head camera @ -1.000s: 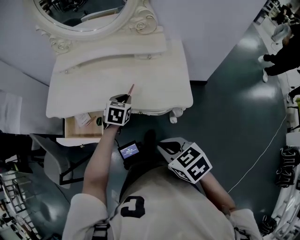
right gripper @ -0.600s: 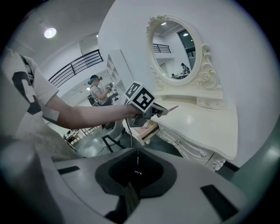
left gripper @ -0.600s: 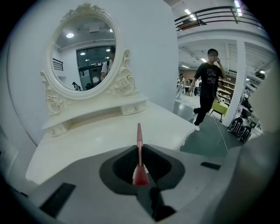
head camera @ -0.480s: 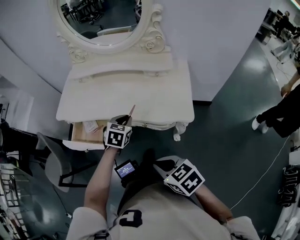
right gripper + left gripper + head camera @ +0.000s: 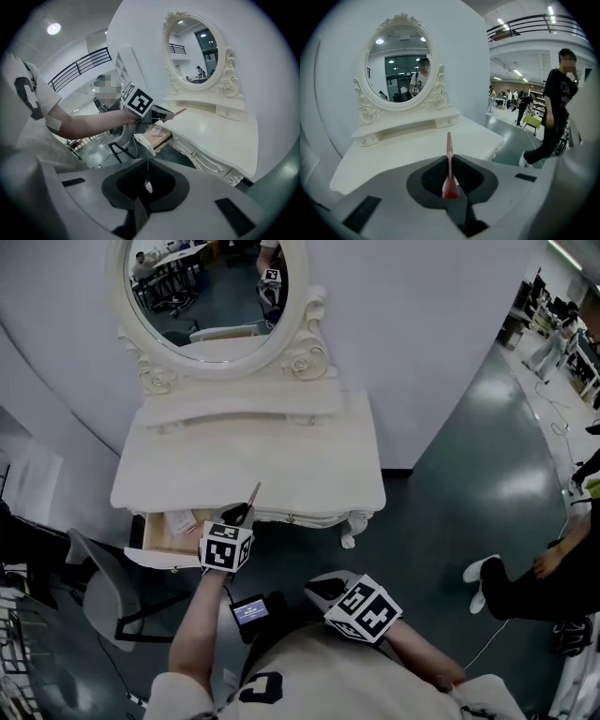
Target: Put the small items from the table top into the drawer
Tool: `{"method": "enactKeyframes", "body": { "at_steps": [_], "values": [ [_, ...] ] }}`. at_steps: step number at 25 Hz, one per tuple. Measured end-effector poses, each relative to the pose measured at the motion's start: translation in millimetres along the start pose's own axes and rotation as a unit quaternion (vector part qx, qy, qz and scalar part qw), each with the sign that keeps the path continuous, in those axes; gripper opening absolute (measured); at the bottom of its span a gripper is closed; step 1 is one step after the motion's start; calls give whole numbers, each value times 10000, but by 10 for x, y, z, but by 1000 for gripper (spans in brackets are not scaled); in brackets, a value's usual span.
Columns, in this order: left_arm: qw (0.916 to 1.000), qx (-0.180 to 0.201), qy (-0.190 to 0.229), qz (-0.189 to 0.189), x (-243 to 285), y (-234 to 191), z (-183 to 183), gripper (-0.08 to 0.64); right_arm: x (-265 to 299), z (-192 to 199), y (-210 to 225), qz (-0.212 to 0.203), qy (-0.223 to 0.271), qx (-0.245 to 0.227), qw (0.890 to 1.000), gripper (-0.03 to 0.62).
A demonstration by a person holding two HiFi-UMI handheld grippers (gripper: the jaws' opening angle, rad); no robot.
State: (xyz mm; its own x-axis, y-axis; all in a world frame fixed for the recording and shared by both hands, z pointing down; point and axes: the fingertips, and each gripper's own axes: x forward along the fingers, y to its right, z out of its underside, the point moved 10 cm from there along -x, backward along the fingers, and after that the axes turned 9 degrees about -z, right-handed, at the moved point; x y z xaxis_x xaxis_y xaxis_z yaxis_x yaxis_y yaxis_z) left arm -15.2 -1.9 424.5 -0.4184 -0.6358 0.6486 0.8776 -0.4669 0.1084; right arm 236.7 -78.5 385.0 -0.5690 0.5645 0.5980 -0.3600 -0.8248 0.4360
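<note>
Steadily carry the slim red stick [image 5: 449, 149], clamped in the left gripper [image 5: 242, 515], over the open drawer [image 5: 152, 538]; right gripper [image 5: 146, 161] is closed, empty.

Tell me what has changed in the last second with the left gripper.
The left gripper has drawn back from the dressing table's front edge towards the person, still shut on the red stick. The drawer stays open; the right gripper stays shut and empty near the torso.

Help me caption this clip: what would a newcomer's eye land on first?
The ornate white dressing table with its oval mirror, against the wall. Then the thin red stick in the jaws of the left gripper, above the table's front edge, beside the open drawer at its left.
</note>
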Motion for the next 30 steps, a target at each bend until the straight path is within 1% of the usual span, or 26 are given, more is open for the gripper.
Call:
{"method": "enactKeyframes", "body": {
  "at_steps": [5, 8, 13, 16, 22, 30],
  "values": [
    [9998, -106, 137, 92, -85, -323, -13, 92, 211, -276, -75, 44, -166, -95, 9998, 28],
    [9997, -152, 130, 113, -161, -536, 81, 92, 358, -382, -136, 69, -287, -43, 9996, 28],
    [9995, -263, 155, 43, -255, -875, 257, 92, 607, -522, -203, 137, -356, -24, 9993, 28],
    [9992, -379, 122, -16, -317, -1055, 384, 92, 761, -626, -245, 91, -422, -128, 9990, 28],
    [9976, -677, 147, -71, -479, -1453, 522, 92, 1055, -870, -322, -27, -513, -377, 9980, 28],
    [9980, -539, -69, -315, -783, -1907, 875, 92, 1460, -1063, -471, -215, -670, -520, 9962, 28]
  ]
}}
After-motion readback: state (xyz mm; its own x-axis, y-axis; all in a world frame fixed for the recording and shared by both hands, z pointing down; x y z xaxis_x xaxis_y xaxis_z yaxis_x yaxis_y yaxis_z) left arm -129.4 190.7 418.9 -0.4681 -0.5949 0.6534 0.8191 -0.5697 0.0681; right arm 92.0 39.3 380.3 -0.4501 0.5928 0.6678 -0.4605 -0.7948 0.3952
